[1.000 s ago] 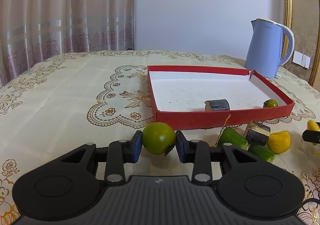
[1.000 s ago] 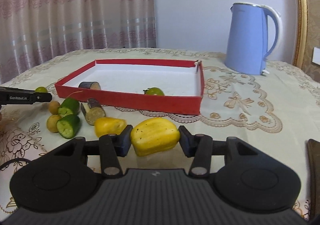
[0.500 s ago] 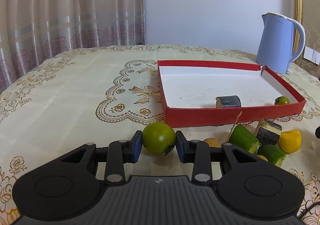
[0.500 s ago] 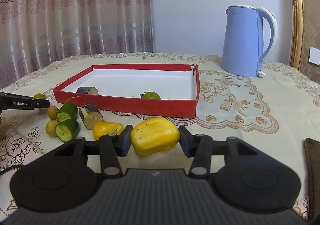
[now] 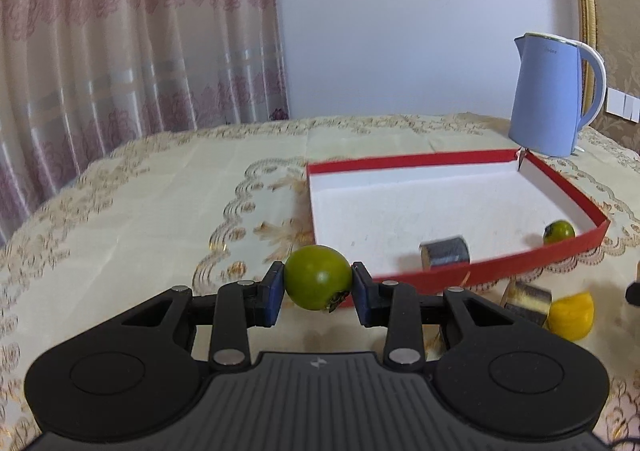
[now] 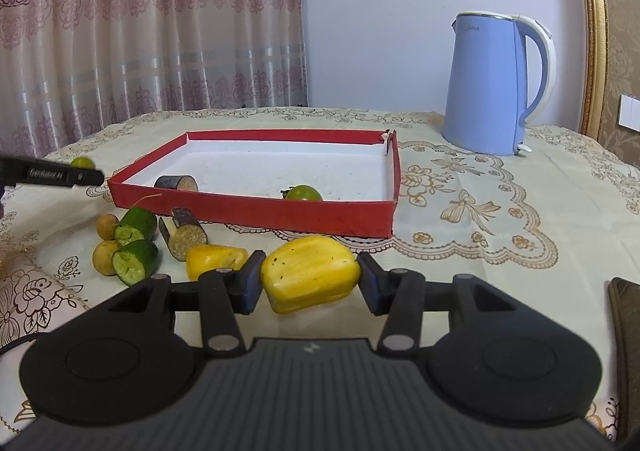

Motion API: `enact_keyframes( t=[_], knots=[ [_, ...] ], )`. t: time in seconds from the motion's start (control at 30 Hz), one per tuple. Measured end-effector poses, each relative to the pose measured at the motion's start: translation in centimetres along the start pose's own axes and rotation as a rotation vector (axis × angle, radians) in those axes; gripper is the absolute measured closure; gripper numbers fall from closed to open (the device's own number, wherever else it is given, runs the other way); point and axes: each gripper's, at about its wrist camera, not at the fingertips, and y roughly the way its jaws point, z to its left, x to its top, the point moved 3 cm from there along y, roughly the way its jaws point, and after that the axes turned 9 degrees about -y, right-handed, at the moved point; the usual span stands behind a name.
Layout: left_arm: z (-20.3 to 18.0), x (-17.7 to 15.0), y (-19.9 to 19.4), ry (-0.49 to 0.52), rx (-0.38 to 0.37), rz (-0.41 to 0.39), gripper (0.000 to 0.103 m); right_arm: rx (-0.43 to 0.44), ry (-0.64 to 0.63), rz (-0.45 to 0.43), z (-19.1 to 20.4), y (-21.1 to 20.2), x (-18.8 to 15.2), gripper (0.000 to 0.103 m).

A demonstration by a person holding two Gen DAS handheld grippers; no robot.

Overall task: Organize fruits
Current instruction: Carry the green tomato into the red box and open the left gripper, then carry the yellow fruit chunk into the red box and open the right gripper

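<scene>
My left gripper (image 5: pixel 318 287) is shut on a round green fruit (image 5: pixel 316 277), held above the cloth just before the near left corner of the red tray (image 5: pixel 500 271). Inside the tray lie an eggplant slice (image 5: pixel 445 251) and a small green fruit (image 5: pixel 559 231). My right gripper (image 6: pixel 310 283) is shut on a yellow fruit chunk (image 6: pixel 309 278), near the red tray (image 6: pixel 256 211) on its front side. The left gripper's finger (image 6: pixel 52 175) shows at the far left of the right wrist view.
On the cloth before the tray lie a second yellow chunk (image 6: pixel 216 257), two cucumber pieces (image 6: pixel 136 261), an eggplant piece (image 6: pixel 186 233) and small round yellow fruits (image 6: pixel 105 257). A blue kettle (image 6: pixel 496 83) stands behind the tray. A dark object (image 6: pixel 624 335) lies at the right edge.
My left gripper has risen with the green fruit and swung left, so the tray now sits further right and lower. The right gripper with its yellow chunk has barely shifted.
</scene>
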Motion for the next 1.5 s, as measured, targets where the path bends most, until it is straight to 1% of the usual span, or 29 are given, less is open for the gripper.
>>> enact_keyframes(
  t=[0.27,0.57,0.77,0.93,1.1,1.2,1.23,1.27,1.3,1.33,1.37,1.5],
  knots=[
    [-2.4,2.7,1.8,0.045,-0.025,-0.008,0.068,0.001,0.002,-0.003,-0.1,0.0,-0.1,0.057],
    [-5.8,4.6,5.3,0.104,-0.001,0.004,0.068,0.002,0.004,-0.004,-0.2,-0.1,-0.1,0.057],
    [-7.2,4.8,9.4,0.132,0.038,0.066,0.068,-0.001,0.005,-0.002,-0.2,-0.1,-0.1,0.057],
    [-7.2,5.1,12.3,0.127,0.064,0.118,0.068,-0.003,0.003,0.002,-0.1,-0.1,-0.1,0.057],
    [-6.8,5.1,14.5,0.12,0.09,0.166,0.068,-0.005,0.0,0.008,-0.1,0.0,-0.1,0.057],
    [-6.5,5.2,14.9,0.102,0.099,0.172,0.068,-0.008,-0.003,0.011,0.0,0.1,-0.1,0.057],
    [-6.5,5.3,14.8,0.102,0.104,0.172,0.063,-0.008,-0.002,0.012,0.0,0.1,-0.1,0.057],
    [-6.5,5.3,14.8,0.108,0.112,0.169,0.055,-0.009,-0.001,0.013,-0.1,0.1,-0.1,0.057],
    [-6.5,5.3,14.7,0.114,0.119,0.165,0.05,-0.01,-0.001,0.014,-0.1,0.1,-0.1,0.057],
    [-6.5,5.2,14.5,0.117,0.125,0.157,0.041,-0.011,-0.001,0.014,-0.1,0.1,-0.1,0.057],
    [-6.4,5.3,14.3,0.118,0.131,0.146,0.037,-0.011,-0.002,0.013,-0.1,0.1,-0.1,0.057],
    [-5.8,5.6,12.6,0.097,0.15,0.113,0.037,-0.013,-0.002,0.013,-0.2,0.1,-0.1,0.057]
  ],
)
